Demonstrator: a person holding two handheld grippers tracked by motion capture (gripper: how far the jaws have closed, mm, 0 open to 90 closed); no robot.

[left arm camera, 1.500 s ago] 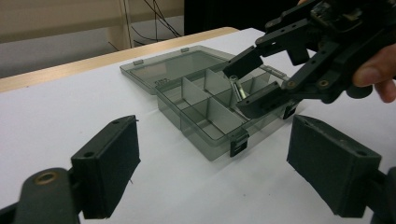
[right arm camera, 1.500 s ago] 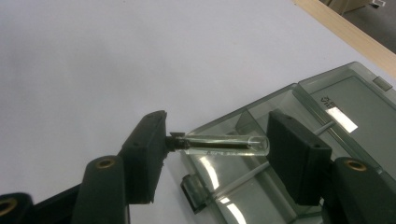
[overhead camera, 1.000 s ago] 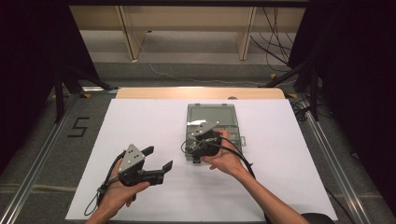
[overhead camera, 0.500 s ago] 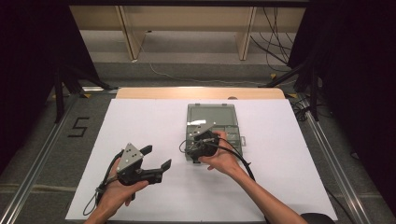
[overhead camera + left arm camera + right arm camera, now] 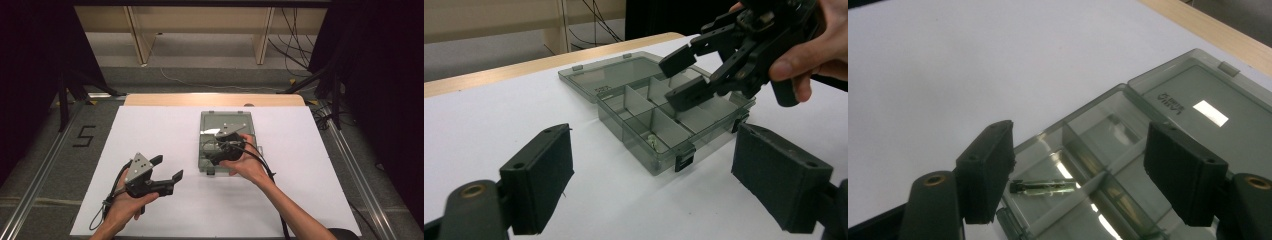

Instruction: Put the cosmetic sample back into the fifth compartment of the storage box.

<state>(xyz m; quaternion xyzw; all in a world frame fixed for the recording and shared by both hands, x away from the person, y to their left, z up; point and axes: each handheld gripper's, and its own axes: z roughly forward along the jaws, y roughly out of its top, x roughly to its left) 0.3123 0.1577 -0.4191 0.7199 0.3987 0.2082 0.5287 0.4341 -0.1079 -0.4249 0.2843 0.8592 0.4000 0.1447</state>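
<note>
Since the earlier frame, lifted slightly, right gripper [image 5: 220, 142] jaws just opened wide, empty, above the slim tube [image 5: 1044, 187] lying in the compartment box [image 5: 207, 165]. Left gripper [image 5: 166, 169] spread, idle. Next: probably withdrawing clear.

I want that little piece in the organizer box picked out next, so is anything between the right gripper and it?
Nothing visible. The right gripper hangs open above the open box, and the small piece lies bare in its compartment; only low divider walls flank it.

A lab recording bay is suggested — black curtains [image 5: 30, 75], floor rails [image 5: 40, 175], loose cables [image 5: 295, 25] behind a white-covered bench [image 5: 150, 125].
</note>
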